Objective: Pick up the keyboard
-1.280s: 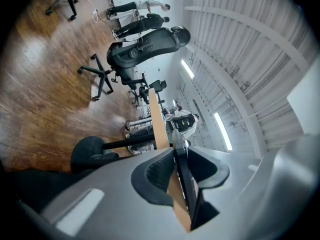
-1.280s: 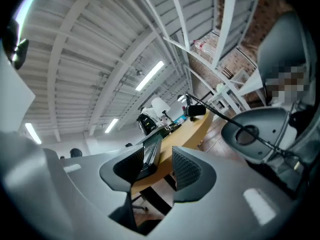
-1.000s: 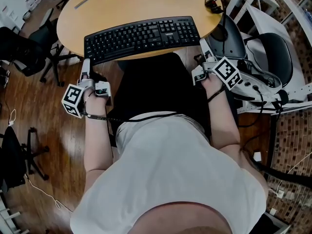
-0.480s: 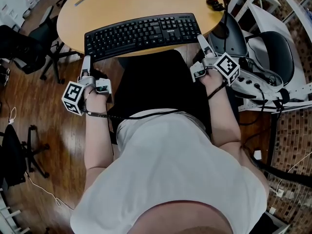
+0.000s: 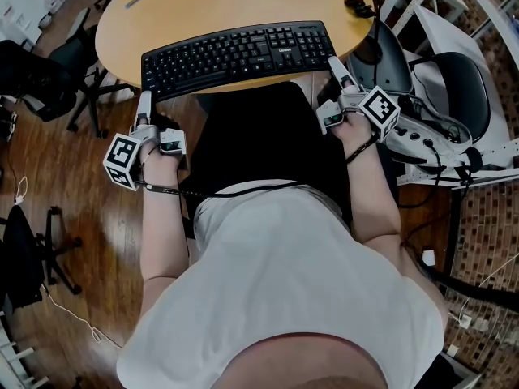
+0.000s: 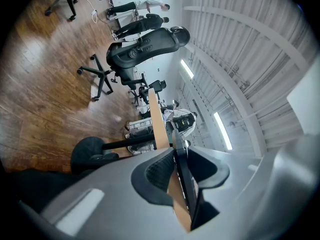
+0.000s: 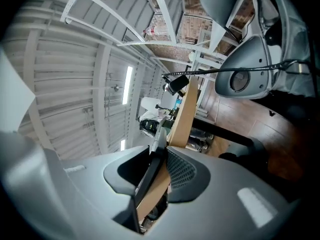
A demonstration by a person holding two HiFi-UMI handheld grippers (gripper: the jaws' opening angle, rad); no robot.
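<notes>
- Far left: we see a black office chair (image 5: 45, 75) standing on the wooden floor (image 5: 57, 209).
- Left gripper: we find the left gripper (image 5: 143, 104) at the keyboard's left end, held level and rolled on its side. In its own view the jaws stand spread. The tan table edge and the black keyboard run edge-on between them, and a dark gap shows on the keyboard's side. The pads do not pinch anything.
- Keyboard: we see the black keyboard (image 5: 237, 57) lying flat on the table. Its long side follows the near rim, and one gripper sits at each end.
- Table: we note a round wooden table (image 5: 227, 6), with bare top beyond the keyboard.
- Person: we see a white shirt (image 5: 276, 290) and a dark lap below the table, with a thin black cable (image 5: 227, 191) running across between the two hands.
- Right gripper: we find the right gripper (image 5: 336, 70) at the keyboard's right end, also rolled on its side. Its jaws have just been closing, and their gap is narrower than the left pair's. The keyboard's end and the wooden edge sit between them. We read the pads as close on either side but not clamped.
- Far right: we see a grey and white chair (image 5: 458, 87) just beside the right hand.
</notes>
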